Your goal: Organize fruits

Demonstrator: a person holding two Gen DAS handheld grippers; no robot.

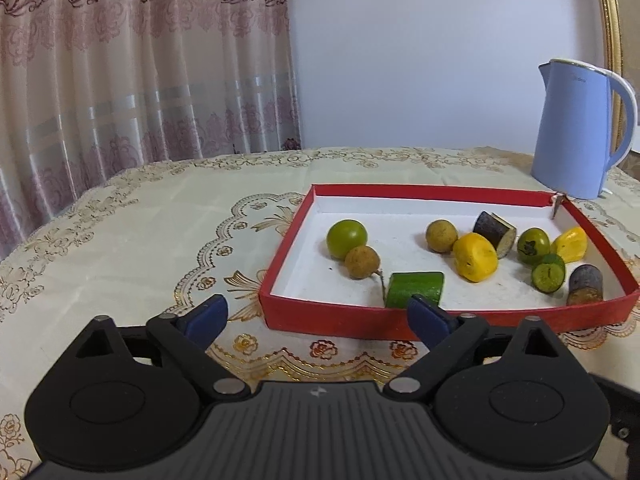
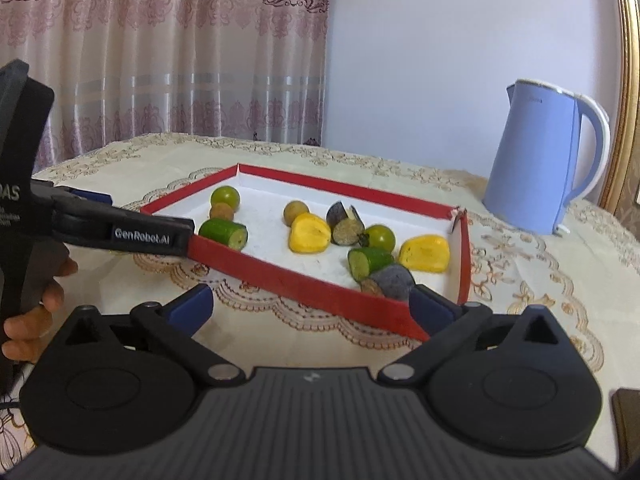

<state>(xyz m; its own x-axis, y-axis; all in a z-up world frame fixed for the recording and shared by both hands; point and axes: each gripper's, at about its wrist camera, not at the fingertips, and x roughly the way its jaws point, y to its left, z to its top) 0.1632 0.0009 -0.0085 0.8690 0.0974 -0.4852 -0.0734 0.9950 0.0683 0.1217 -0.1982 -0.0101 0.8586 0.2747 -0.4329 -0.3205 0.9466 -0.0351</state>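
Green cucumber piece (image 1: pixel 415 289) lying sideways in red tray (image 1: pixel 348 320), jaws wide apart.

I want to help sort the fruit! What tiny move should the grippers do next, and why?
Probably ease the right gripper forward over the red tray's near wall toward the dark purple piece. Both grippers are open and empty, the left gripper too, and that piece lies closest, just inside the wall.
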